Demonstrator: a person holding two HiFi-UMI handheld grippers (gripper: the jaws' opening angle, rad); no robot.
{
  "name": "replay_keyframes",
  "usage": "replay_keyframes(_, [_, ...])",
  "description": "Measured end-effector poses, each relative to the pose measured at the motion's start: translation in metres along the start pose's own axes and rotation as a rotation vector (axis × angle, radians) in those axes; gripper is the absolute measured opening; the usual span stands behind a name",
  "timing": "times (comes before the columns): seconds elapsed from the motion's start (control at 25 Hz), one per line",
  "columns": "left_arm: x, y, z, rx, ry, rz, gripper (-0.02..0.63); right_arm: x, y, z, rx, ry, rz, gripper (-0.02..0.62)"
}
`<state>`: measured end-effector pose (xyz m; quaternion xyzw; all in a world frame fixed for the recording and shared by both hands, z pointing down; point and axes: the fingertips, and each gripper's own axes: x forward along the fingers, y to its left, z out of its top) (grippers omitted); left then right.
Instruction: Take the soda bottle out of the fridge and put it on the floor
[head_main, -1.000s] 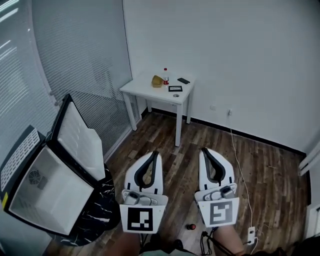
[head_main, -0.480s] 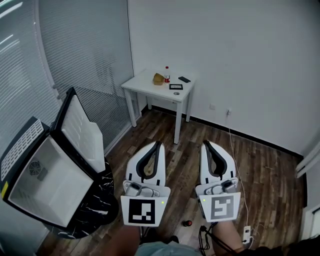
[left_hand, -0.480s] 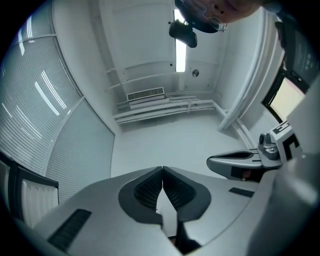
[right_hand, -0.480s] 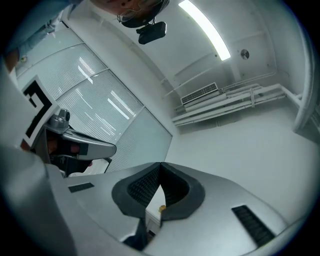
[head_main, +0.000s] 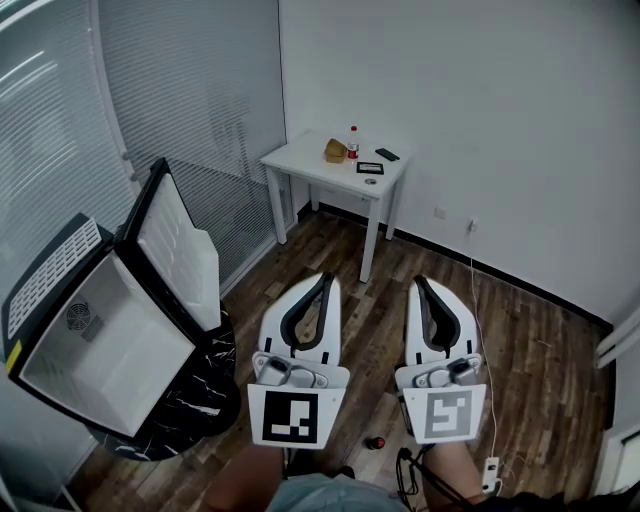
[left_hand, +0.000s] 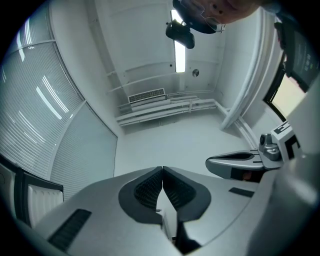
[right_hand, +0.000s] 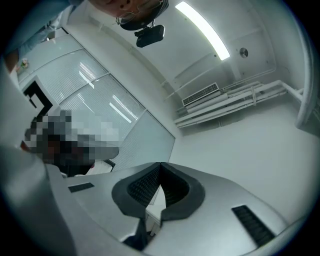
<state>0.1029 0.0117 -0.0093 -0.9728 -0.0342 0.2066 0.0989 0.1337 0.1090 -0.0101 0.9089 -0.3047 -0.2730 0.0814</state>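
A small soda bottle (head_main: 353, 143) with a red label stands on the white table (head_main: 300, 163) in the far corner, well away from both grippers. The mini fridge (head_main: 60, 275) sits at the left with its door (head_main: 180, 250) swung open. The part of its white inside that shows holds nothing. My left gripper (head_main: 324, 279) and right gripper (head_main: 418, 283) are held side by side over the wood floor, both shut and empty. In the left gripper view the pads (left_hand: 150, 189) meet, and the right gripper view shows closed pads (right_hand: 145, 186) too, with wall and ceiling beyond.
On the table are a brown item (head_main: 334, 151), a phone (head_main: 387, 154) and a black frame (head_main: 369, 168). The fridge rests on a dark marbled stand (head_main: 195, 405). A white cable and power strip (head_main: 490, 472) and a small red object (head_main: 377, 442) lie on the floor. Blinds line the left wall.
The head view has swung a little, so the fridge and table now sit further right in the picture. Both grippers stay shut and side by side.
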Motion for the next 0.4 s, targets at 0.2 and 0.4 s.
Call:
replay_keyframes(0.2, [0.0014, 0.0017, -0.0044, -0.005, 0.009, 0.009, 0.017, 0.0036, 0.0004, -0.0036, 0.008, 0.001, 0.007, 0.011])
replay_keyframes(0.4, [0.0031, 0.0026, -0.0075, -0.008, 0.008, 0.014, 0.017, 0.0050, 0.0004, -0.0070, 0.007, 0.002, 0.012, 0.011])
